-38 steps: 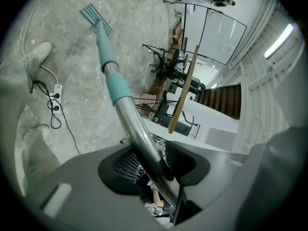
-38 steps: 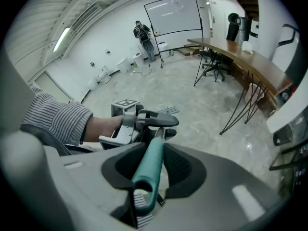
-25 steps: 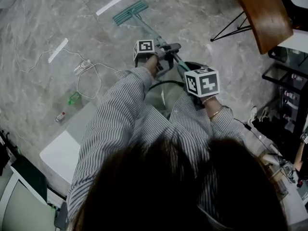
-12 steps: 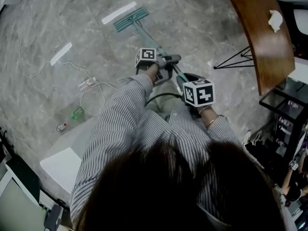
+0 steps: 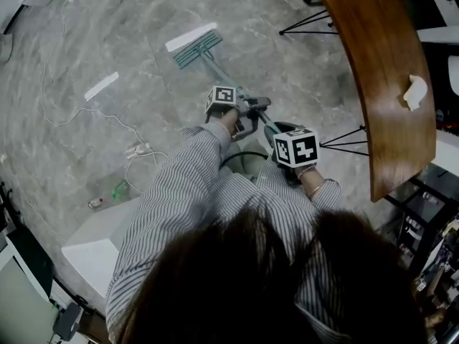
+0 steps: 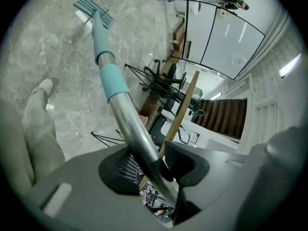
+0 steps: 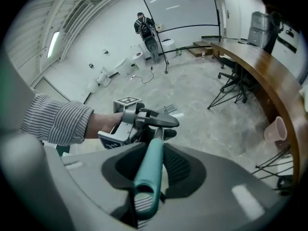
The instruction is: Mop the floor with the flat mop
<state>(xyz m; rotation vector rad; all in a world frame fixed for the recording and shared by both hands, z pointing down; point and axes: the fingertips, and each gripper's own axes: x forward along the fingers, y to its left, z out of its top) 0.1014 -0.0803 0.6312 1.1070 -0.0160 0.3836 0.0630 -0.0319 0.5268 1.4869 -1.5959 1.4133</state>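
No words, brand names or numbers can be read anywhere. The left cube and the right cube carry only black-and-white square marker patterns, not letters. The small green item on the floor at the left may bear a label, but it is too small to read.

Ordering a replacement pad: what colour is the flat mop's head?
The flat mop's rectangular head is teal, clearest in the head view.
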